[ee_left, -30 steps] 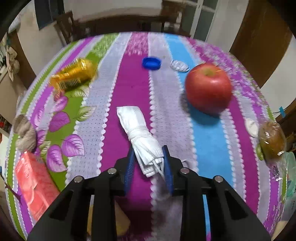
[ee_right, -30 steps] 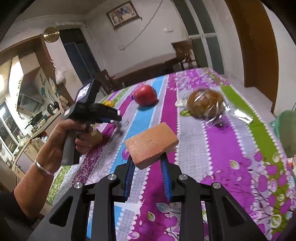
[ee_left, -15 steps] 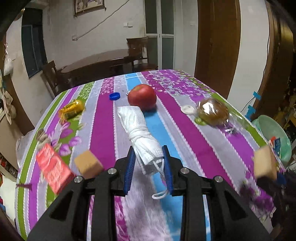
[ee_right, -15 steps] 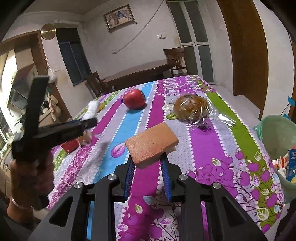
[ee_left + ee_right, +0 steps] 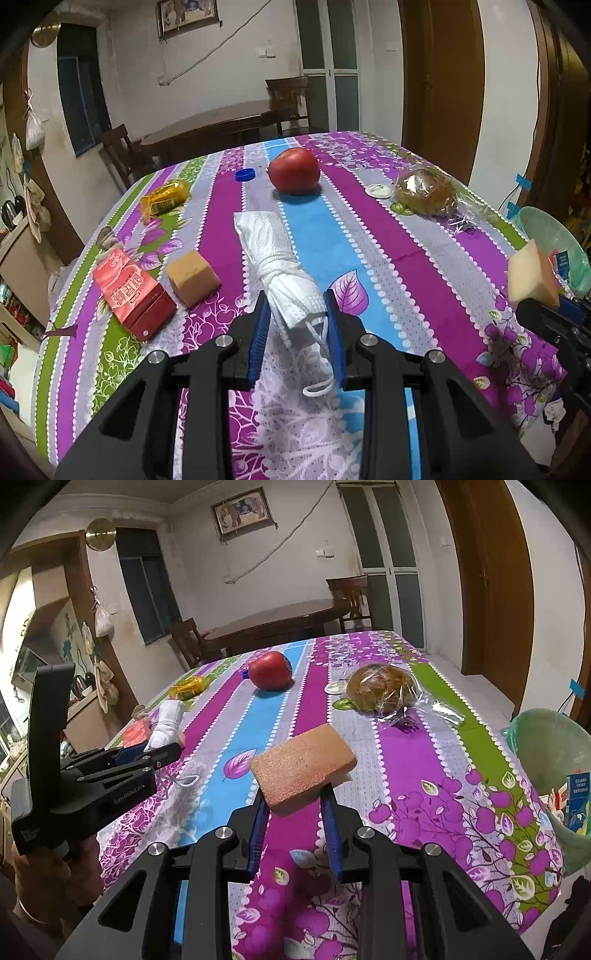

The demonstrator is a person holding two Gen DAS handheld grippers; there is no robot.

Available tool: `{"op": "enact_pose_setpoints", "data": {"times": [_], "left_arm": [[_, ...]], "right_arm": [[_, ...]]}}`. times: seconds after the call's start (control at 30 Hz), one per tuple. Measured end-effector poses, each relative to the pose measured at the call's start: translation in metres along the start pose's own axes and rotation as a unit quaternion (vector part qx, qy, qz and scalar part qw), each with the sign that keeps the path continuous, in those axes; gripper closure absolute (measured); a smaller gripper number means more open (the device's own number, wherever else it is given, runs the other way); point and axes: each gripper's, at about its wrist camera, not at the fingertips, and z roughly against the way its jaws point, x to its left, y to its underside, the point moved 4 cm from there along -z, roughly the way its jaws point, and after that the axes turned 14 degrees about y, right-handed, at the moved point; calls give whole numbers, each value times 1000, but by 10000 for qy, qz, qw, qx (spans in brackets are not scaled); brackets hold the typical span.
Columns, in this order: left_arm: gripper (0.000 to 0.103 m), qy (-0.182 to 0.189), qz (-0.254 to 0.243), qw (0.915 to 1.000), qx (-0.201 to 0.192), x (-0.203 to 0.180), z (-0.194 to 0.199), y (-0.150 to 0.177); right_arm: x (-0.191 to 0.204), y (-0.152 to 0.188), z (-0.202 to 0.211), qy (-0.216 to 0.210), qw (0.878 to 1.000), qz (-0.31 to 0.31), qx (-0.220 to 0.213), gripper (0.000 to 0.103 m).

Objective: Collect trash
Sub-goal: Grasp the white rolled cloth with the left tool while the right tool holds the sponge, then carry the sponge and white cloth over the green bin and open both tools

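Bin, pale green plastic, sat right of the right gripper clamping the tan sponge block; left gripper pinching the rolled white face mask was farther.

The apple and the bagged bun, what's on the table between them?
A small white lid lies between the apple and the bun, close beside the bun. The left wrist view shows it best.

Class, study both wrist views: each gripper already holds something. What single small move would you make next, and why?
Probably carry the right gripper, its jaws shut on the sponge, toward the green bin at the table's right edge. The bin already holds cartons, and the left gripper with the rolled mask is farther away.
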Motion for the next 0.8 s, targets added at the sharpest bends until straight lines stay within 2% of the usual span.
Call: {"op": "enact_pose_setpoints", "data": {"times": [0.37, 0.6, 0.8], "left_arm": [[75, -78, -133, 9999, -63, -10, 8, 4], [75, -148, -272, 9994, -150, -17, 11, -3], [75, -65, -422, 9988, -228, -32, 8, -16]], "right_arm": [[-12, 3, 10, 68, 9999, -77, -64, 74], [-17, 0, 14, 143, 9998, -68, -148, 74], [-38, -10, 24, 358, 9987, -163, -318, 74]]}}
